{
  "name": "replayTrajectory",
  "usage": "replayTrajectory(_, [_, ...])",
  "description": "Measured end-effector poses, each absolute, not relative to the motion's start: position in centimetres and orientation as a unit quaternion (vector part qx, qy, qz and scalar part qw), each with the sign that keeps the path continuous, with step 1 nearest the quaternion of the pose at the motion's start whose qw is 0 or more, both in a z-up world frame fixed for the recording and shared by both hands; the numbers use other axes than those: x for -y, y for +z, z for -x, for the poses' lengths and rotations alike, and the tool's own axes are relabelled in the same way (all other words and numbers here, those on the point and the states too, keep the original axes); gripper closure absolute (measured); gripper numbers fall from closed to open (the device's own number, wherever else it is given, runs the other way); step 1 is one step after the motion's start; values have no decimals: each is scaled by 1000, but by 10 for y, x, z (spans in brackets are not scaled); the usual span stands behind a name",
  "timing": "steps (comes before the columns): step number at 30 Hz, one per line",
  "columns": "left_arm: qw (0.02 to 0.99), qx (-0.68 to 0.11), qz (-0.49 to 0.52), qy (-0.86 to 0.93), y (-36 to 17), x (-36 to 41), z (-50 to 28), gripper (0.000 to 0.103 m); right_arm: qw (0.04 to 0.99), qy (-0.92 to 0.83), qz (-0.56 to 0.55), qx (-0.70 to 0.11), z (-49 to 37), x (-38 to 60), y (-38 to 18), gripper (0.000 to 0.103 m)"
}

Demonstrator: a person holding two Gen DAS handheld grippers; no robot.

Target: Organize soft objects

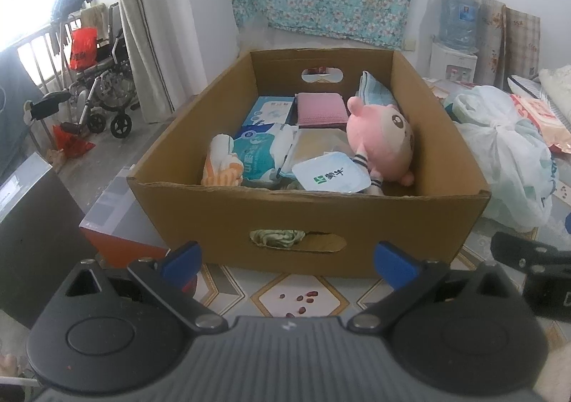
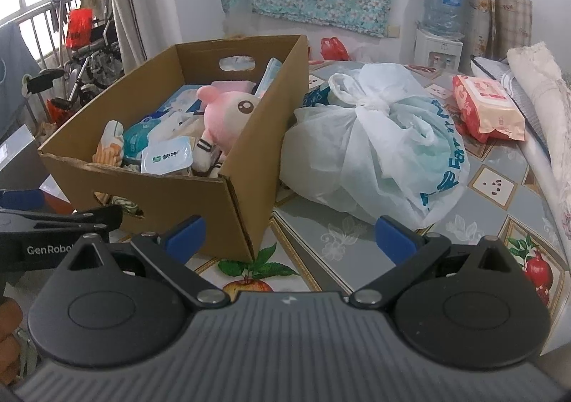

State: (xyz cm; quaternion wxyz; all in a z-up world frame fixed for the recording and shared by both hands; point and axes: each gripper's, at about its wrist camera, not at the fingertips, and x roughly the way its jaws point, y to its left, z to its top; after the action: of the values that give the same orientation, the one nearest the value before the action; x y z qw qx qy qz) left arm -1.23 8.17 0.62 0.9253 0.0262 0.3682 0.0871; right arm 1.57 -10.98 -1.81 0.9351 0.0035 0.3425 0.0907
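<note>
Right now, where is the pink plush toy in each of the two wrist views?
Left wrist: pink plush toy right of centre, against the cardboard box's right wall.
Right wrist: plush toy left of centre, upper half.
Shared landmark: white yogurt cup just in front of it.

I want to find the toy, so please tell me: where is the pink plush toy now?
The pink plush toy lies inside the cardboard box, against its right wall, beside the white sealed cup; the right wrist view shows it too.
</note>
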Motion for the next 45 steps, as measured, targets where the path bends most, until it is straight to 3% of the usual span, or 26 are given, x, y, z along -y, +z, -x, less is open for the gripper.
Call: replayTrajectory(45, [920, -383, -24, 74, 0, -82, 11, 0, 932, 83, 4, -353, -20, 110, -21, 1])
